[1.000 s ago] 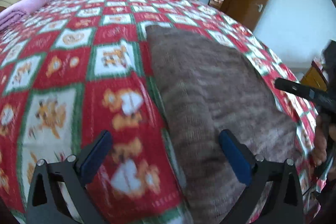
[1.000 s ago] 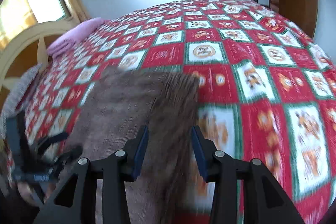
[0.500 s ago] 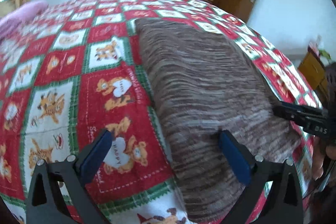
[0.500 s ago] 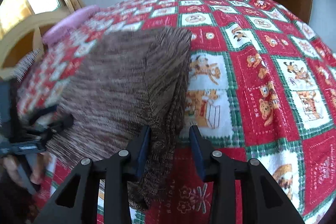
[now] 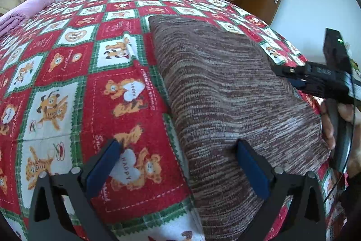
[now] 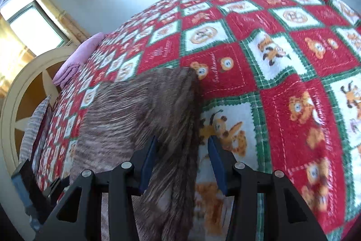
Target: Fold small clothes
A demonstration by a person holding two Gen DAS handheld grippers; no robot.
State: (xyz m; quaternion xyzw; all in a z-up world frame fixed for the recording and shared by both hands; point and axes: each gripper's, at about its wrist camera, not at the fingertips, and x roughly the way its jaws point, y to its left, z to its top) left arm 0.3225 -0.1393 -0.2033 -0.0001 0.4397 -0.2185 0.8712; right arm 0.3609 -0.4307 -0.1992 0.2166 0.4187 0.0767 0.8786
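Your brown-striped knitted garment (image 5: pixel 225 92) lies folded flat on a bed covered by a red, white and green teddy-bear patchwork blanket (image 5: pixel 74 73). Your left gripper (image 5: pixel 180 164) hovers released, jaws wide, astride the garment's left edge without pinching it. Your right gripper (image 6: pixel 182 162) straddles the garment's right edge; its jaws have just been widening, and the blue pads (image 6: pixel 147 164) stand apart from the knit. A pink folded cloth (image 5: pixel 24 10) lies far back on the bed.
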